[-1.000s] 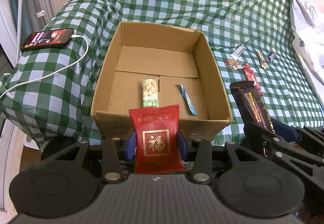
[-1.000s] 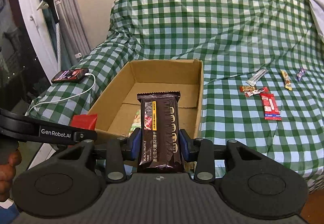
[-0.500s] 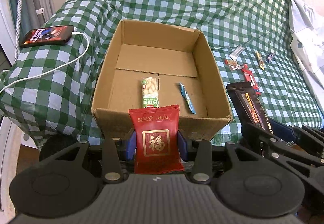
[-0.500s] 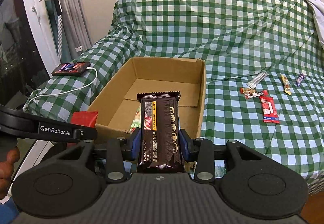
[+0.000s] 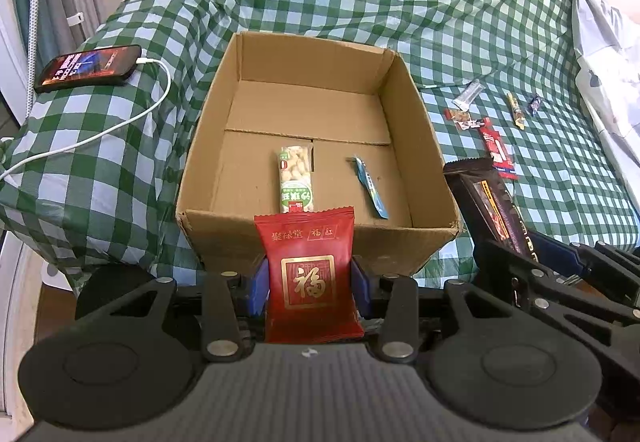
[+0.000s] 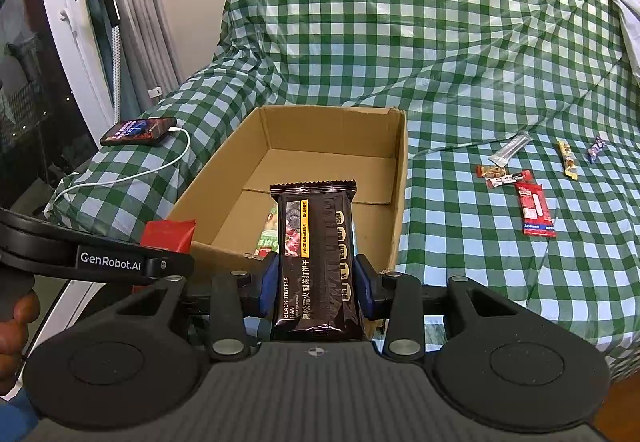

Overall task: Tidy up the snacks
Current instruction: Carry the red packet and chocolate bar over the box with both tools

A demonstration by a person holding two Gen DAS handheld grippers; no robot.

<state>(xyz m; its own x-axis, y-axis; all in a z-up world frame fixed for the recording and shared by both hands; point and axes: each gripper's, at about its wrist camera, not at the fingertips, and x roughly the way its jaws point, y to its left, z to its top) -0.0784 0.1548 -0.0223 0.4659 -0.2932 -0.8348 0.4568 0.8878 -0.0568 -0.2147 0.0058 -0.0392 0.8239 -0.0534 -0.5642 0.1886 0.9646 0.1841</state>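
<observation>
An open cardboard box (image 5: 416, 130) (image 6: 400, 178) sits on a green checked cloth. Inside lie a green-and-white peanut packet (image 5: 295, 178) and a thin blue sachet (image 5: 371, 187). My left gripper (image 5: 308, 284) is shut on a red snack packet (image 5: 308, 274) just before the box's near wall. My right gripper (image 6: 314, 284) is shut on a dark brown Black Truffle Ham cracker packet (image 6: 314, 254), near the box's front right corner. The cracker packet also shows in the left wrist view (image 5: 492, 202), and the red packet in the right wrist view (image 6: 168, 236).
Several small snack packets (image 6: 534, 208) (image 5: 496, 146) lie on the cloth right of the box. A phone (image 5: 86, 67) (image 6: 138, 130) on a white charging cable (image 5: 120, 122) lies left of it. A curtain and a window frame stand at far left.
Both grippers have drawn back slightly from the box while holding their packets. The snacks in the box and on the cloth have not moved.
</observation>
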